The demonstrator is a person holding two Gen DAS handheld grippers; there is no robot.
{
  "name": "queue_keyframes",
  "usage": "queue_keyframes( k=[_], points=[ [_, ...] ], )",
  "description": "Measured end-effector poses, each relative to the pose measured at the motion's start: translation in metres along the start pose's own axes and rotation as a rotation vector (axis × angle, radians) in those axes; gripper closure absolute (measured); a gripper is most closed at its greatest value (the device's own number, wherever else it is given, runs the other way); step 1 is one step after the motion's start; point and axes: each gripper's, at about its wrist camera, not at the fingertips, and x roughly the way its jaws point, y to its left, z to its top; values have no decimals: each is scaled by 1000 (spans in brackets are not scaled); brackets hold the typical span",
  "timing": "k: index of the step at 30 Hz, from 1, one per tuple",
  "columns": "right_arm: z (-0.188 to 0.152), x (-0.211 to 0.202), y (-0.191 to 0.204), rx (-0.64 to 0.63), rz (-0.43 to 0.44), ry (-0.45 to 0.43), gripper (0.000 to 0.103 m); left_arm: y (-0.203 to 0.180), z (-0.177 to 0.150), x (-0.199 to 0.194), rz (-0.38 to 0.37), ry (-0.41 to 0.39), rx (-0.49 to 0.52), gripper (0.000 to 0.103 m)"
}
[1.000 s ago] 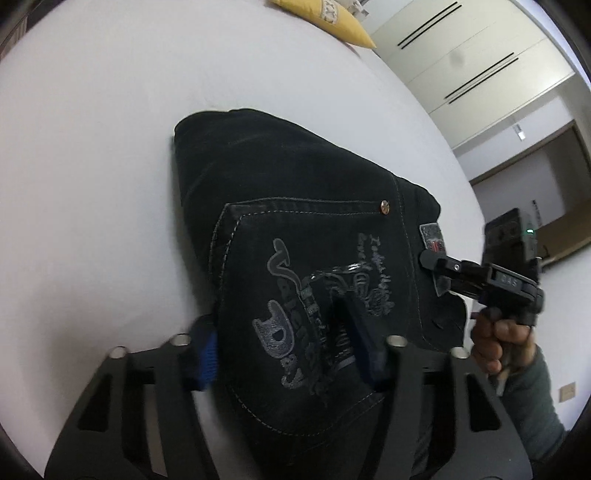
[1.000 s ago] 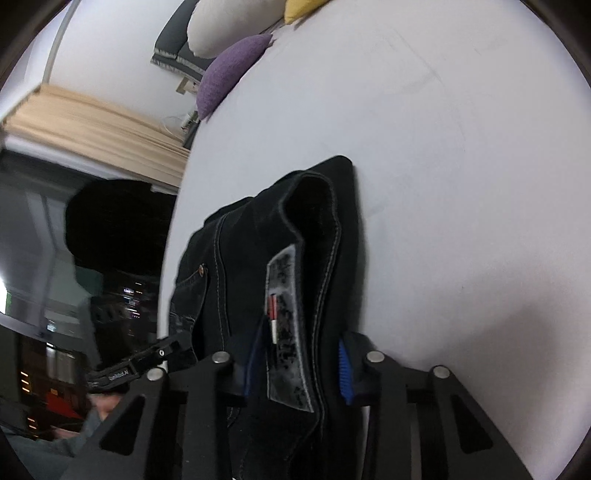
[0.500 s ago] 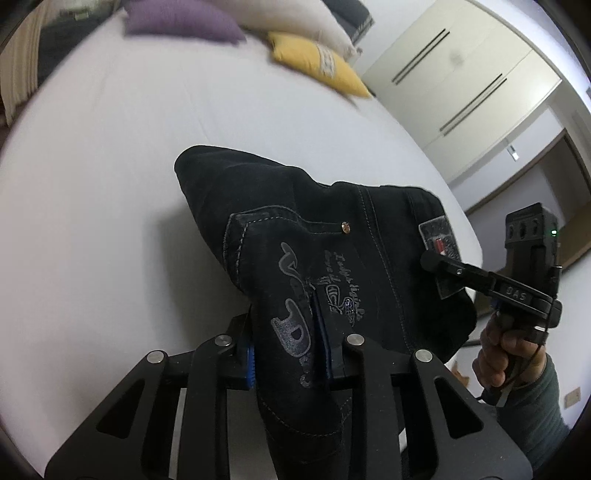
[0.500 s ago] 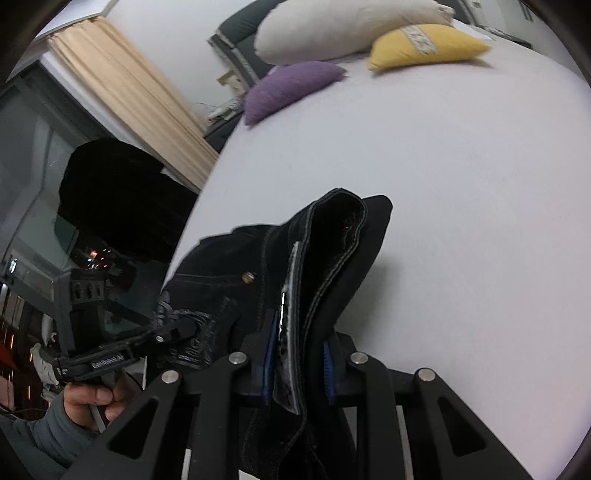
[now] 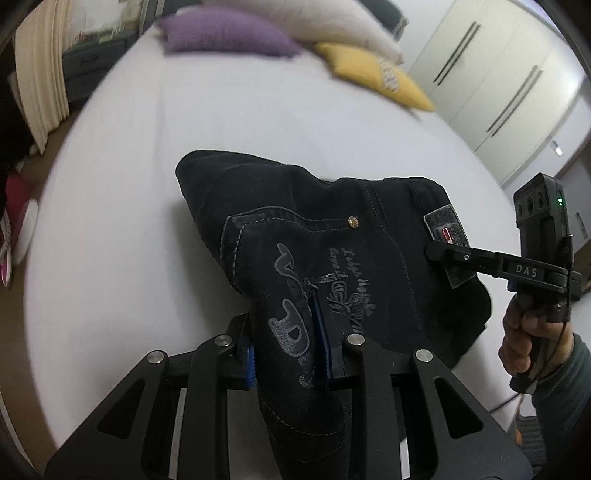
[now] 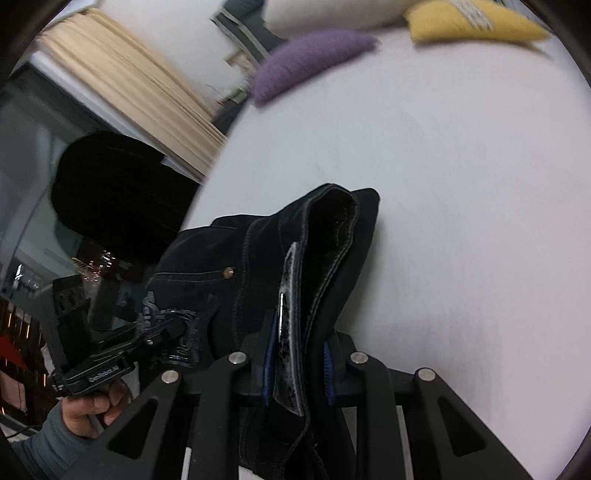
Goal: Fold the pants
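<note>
Both jaws pinching black pants [image 5: 332, 236], fabric bunched between blue pads [image 5: 319, 332]

Black pants [image 5: 369, 236] w/ grey embroidery; purple pillow [image 5: 225, 33]; yellow pillow [image 5: 373, 74].

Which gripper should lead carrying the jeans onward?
Neither, probably: the left gripper clamps the jeans at the back pocket, the right gripper at the waistband patch.
</note>
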Motion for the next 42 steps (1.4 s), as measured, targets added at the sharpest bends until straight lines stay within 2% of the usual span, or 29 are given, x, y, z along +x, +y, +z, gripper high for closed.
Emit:
queue_keyframes(
  k=[2,3,4,5,9,10,11,15,18,20,23,25,29,31,34,36,38,40,42],
  points=[
    [-5,14,-20,43,3,12,76,6,-6,15,7,6,-1,76],
    [-9,17,-31,67,36,0,76,5,-8,18,13,0,3,75],
    [-13,17,-38,79,69,-24,76,6,-11,20,25,-9,6,71],
    [-16,16,-41,78,85,-41,76,6,-12,21,43,-12,6,59],
    [-21,12,-40,64,105,-81,71,10,-17,24,62,-36,-11,48],
    [-21,10,-40,70,110,-83,69,8,-18,22,91,-42,4,44],
    [-21,9,-39,77,108,-86,65,6,-19,20,111,-46,14,42],
    [-27,-5,-28,94,43,-122,44,1,-28,-4,167,-86,21,41],
    [-39,-30,-15,81,8,-180,42,0,-41,-34,190,-155,-10,39],
    [-54,-52,-4,69,-19,-231,42,-6,-49,-67,226,-253,-41,18],
    [-78,-84,20,23,-84,-320,39,-35,-69,-125,325,-442,5,0],
    [-93,-106,47,-41,-168,-397,32,-65,-82,-159,440,-557,89,0],
    [-118,-160,106,-174,-285,-605,1,-113,-111,-217,525,-718,210,0],
    [-130,-188,140,-262,-325,-748,0,-133,-127,-252,535,-795,213,0],
    [-144,-223,177,-356,-399,-885,0,-152,-147,-297,529,-879,204,0],
    [-147,-241,201,-383,-431,-950,0,-163,-153,-315,536,-887,217,0],
    [-149,-256,214,-377,-409,-984,0,-171,-155,-331,508,-848,247,0],
    [-154,-270,226,-361,-382,-1017,0,-174,-158,-343,498,-827,225,0],
    [-156,-280,236,-365,-371,-1028,0,-175,-157,-349,474,-774,189,0]
  ],
)
